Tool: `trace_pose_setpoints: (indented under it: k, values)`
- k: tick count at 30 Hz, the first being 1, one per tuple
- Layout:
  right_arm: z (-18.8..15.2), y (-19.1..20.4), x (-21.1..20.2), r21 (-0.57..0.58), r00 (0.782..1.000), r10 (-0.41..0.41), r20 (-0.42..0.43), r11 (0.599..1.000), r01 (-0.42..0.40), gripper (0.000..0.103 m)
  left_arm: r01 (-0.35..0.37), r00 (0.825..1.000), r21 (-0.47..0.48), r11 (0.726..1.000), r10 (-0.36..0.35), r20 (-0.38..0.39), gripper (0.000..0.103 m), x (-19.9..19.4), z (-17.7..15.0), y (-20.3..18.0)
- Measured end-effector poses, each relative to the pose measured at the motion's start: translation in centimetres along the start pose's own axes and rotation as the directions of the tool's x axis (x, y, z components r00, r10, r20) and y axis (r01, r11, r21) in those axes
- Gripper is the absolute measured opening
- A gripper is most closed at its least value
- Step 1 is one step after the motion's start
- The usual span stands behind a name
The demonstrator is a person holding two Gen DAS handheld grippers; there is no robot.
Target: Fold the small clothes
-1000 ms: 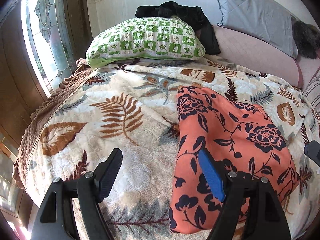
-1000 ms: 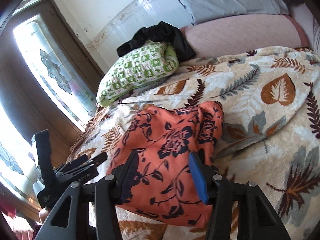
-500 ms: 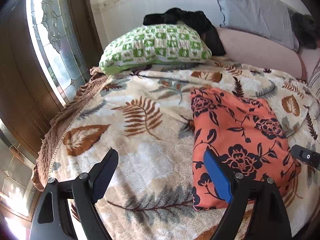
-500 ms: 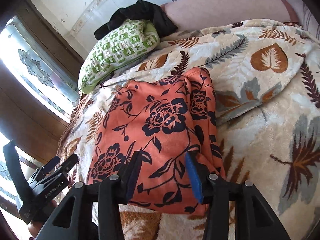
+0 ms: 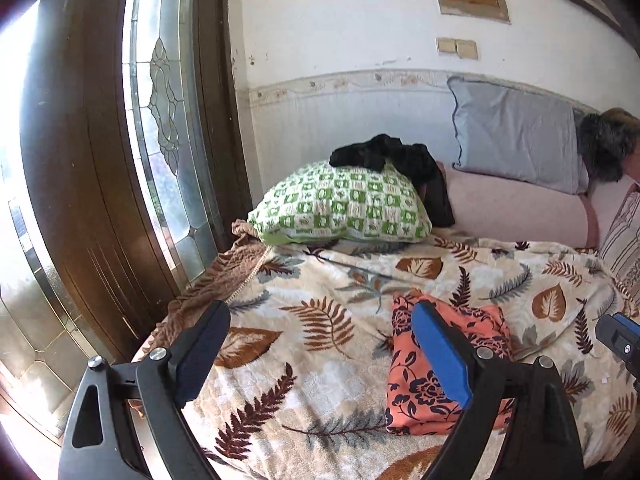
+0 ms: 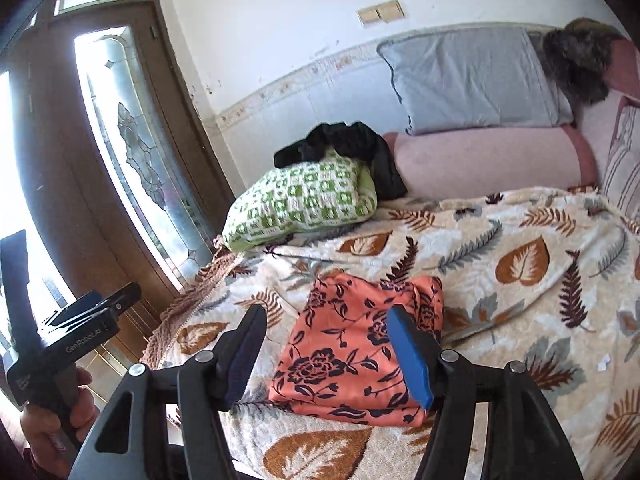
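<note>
A folded orange garment with dark flowers (image 5: 408,392) (image 6: 340,356) lies flat on the leaf-print blanket (image 5: 320,384) (image 6: 520,300) near the bed's front edge. My left gripper (image 5: 320,320) hovers above and in front of it, jaws wide and still opening, with nothing between them. My right gripper (image 6: 326,320) also hangs clear above the garment, its jaws opening and empty. In the right wrist view a hand holds the left gripper (image 6: 80,332) at the far left. The tip of the right gripper (image 5: 620,340) shows at the right edge of the left wrist view.
A green-and-white checked pillow (image 5: 344,208) with a black garment (image 5: 400,160) draped on it sits at the bed's back. Behind are a pink bolster (image 6: 488,164) and a grey pillow (image 6: 468,76). A wooden door with leaded glass (image 5: 120,160) stands close on the left.
Both grippers have risen and drawn back from the orange garment, which now looks smaller and lower. Both pairs of jaws stand wider. The garment has stayed folded on the blanket.
</note>
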State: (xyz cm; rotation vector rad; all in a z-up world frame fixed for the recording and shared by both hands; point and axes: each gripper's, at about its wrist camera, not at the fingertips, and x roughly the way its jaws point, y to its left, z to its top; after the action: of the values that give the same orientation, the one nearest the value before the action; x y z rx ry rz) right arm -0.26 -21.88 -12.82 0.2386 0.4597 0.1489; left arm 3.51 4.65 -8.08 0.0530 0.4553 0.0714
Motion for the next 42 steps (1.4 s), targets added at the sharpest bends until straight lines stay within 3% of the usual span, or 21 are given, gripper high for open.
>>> trace_pose_setpoints:
  k: [7, 10, 12, 17, 22, 31, 42]
  values:
    - [1.7, 4.0, -6.2, -0.087, 0.988, -0.024, 0.155, 0.996, 0.038, 0.073, 0.007, 0.997, -0.032, 0.999, -0.005, 0.075, 0.096, -4.7, 2.7, 1.0]
    - [2.2, 5.0, -8.4, -0.083, 0.978, -0.028, 0.207, 0.995, 0.047, 0.076, -0.012, 0.993, -0.037, 0.999, 0.016, 0.115, 0.096, -6.6, 3.5, 1.3]
    - [2.5, 5.7, -9.8, -0.082, 0.972, -0.033, 0.233, 0.995, 0.054, 0.080, -0.032, 0.990, -0.041, 0.999, 0.037, 0.139, 0.103, -7.9, 4.0, 1.5]
    - [2.8, 7.5, -13.2, -0.097, 0.951, -0.049, 0.305, 0.992, 0.082, 0.084, -0.036, 0.979, -0.045, 0.998, 0.044, 0.197, 0.103, -10.9, 5.2, 2.1]
    - [3.3, 8.7, -15.7, -0.088, 0.947, -0.053, 0.317, 0.992, 0.085, 0.085, -0.051, 0.968, -0.057, 0.997, 0.064, 0.243, 0.103, -13.8, 5.8, 2.7]
    - [3.6, 11.3, -19.2, -0.109, 0.921, -0.035, 0.387, 0.991, 0.083, 0.087, -0.062, 0.948, -0.084, 0.995, 0.085, 0.306, 0.103, -17.9, 6.2, 5.0]
    - [3.1, 14.5, -19.6, -0.174, 0.923, -0.037, 0.384, 0.978, 0.112, 0.087, -0.027, 0.954, -0.088, 0.996, 0.052, 0.295, 0.103, -18.7, 6.2, 7.0]
